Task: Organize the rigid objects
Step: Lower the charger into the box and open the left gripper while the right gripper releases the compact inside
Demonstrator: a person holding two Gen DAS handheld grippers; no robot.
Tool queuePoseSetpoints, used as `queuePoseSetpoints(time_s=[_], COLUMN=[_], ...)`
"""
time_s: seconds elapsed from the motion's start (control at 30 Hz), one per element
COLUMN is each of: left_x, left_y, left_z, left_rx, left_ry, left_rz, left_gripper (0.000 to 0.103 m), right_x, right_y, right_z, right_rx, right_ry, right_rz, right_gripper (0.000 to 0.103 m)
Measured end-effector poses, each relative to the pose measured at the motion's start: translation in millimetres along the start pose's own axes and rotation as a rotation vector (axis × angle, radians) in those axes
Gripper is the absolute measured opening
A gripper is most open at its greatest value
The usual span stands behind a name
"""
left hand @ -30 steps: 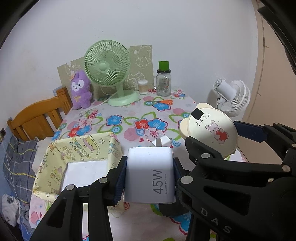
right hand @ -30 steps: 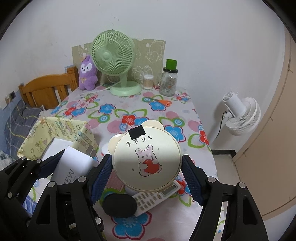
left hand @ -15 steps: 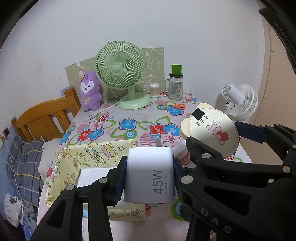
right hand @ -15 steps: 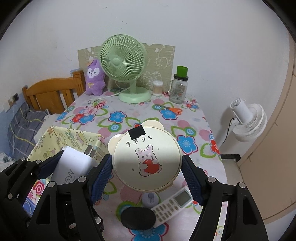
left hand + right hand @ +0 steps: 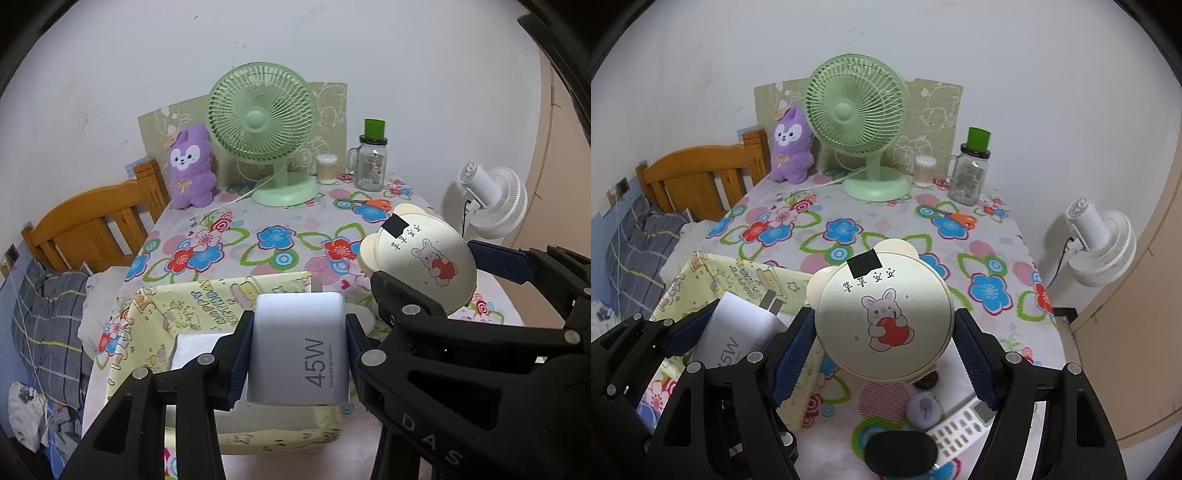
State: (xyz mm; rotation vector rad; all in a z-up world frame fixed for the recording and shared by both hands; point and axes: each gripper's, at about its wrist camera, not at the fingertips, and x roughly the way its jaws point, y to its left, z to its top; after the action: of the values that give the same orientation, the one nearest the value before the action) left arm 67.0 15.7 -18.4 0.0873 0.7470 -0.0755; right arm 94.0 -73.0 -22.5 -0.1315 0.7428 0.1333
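Left hand-held gripper (image 5: 297, 354) clamped on charger (image 5: 300, 349), above yellow box (image 5: 207, 306). Right hand-held gripper (image 5: 884, 345) gripping round case (image 5: 884, 314) over desk (image 5: 886, 229). Only in right view: remote (image 5: 960, 426) at 5 o'clock, below case.

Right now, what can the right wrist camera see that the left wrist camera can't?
Only the right wrist view shows the white remote, a small purple disc and a black oval thing on the table in front. Only the left wrist view shows the full "45W" print on the white charger in the left gripper. Both show the round bunny case in the right gripper, the yellow box, the green fan and the purple plush.
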Motion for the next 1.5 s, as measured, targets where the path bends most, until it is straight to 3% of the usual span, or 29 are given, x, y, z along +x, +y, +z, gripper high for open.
queuePoseSetpoints(time_s=[1.17,1.5], left_x=[46.0,58.0], left_y=[78.5,87.7], left_z=[-28.0,-33.8], left_rx=[-0.063,-0.078], left_ry=[0.153,0.185], left_rz=[0.046,0.043], left_gripper=[0.048,0.049], right_x=[67.5,81.2], right_y=[81.9,91.2], right_z=[0.3,-0.4], right_rx=[-0.057,-0.072], right_ry=[0.146,0.172], right_rz=[0.09,0.065], right_gripper=[0.077,0.079])
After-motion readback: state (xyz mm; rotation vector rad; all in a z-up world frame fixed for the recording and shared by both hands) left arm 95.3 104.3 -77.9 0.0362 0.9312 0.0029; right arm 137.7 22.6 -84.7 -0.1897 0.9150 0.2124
